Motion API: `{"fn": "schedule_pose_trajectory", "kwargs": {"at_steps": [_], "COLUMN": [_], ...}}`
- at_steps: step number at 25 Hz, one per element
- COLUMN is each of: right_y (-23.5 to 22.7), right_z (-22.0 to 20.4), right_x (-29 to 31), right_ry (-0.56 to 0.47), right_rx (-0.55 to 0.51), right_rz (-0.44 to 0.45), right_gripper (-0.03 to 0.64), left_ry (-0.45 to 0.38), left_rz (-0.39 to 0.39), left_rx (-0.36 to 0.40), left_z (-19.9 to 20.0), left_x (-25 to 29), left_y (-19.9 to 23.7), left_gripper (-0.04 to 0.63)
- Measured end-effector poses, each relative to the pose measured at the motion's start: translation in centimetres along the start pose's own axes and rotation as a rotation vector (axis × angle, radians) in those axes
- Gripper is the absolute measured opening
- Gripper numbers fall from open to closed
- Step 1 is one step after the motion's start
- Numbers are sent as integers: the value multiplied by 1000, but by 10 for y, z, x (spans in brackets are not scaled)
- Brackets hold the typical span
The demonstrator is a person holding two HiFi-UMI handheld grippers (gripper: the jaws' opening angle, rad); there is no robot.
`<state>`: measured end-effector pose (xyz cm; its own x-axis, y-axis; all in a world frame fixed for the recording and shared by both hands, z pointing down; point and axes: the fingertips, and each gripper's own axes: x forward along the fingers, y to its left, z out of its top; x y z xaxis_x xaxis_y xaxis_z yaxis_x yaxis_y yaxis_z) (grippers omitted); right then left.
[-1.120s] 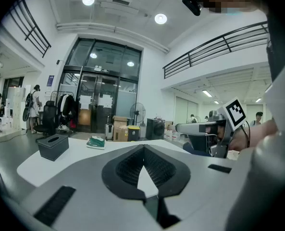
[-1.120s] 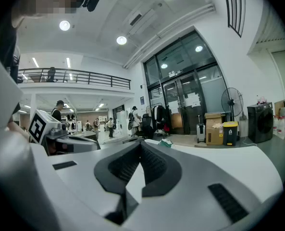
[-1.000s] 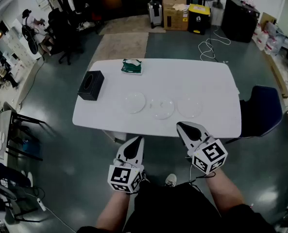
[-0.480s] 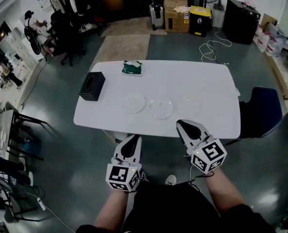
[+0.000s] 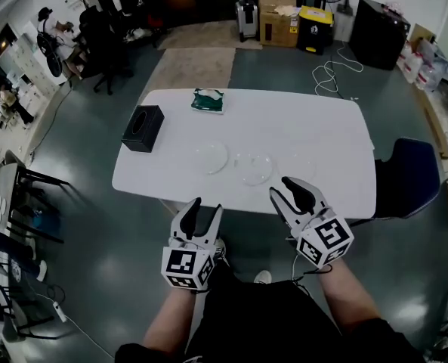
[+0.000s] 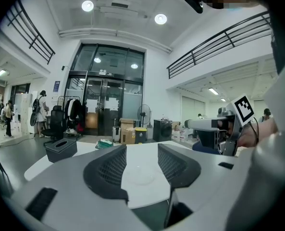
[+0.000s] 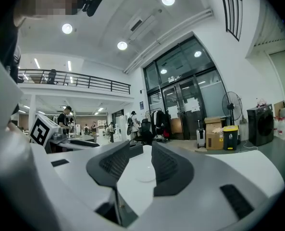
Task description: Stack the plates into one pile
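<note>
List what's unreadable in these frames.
- Head view: left plate, middle plate and right plate are pale on the white table; rims faint, depth unclear.
- Left gripper view: left gripper, its jaws just opened and empty, blocks most of the table; one plate shows beyond them, which one unclear.
- Right gripper view: right gripper, likewise just opened and empty, does the same; one plate shows.
- Head view: green pack too small to identify.

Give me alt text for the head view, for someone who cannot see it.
Three clear plates lie in a row, unstacked, on a white table, seen from above. By its near edge a person holds the left gripper and right gripper, jaws just opened and empty. A black box and green packet sit farther back.
</note>
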<state>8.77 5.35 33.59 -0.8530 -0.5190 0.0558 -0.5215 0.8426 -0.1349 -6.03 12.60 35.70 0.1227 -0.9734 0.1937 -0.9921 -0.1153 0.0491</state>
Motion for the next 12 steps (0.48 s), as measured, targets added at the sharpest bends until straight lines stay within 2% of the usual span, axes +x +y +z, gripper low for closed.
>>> {"fn": "schedule_pose_trajectory", "kwargs": {"at_steps": [12], "right_y": [-13], "right_z": [-5], "right_x": [70], "right_ry": [16], "right_rx": [2], "right_rz": [-52], "right_gripper": [158], "left_ry": [8], "left_rz": [-19], "left_rx": [-13], "left_z": [0], "left_x": [53], "left_y": [71], "left_gripper": [210]}}
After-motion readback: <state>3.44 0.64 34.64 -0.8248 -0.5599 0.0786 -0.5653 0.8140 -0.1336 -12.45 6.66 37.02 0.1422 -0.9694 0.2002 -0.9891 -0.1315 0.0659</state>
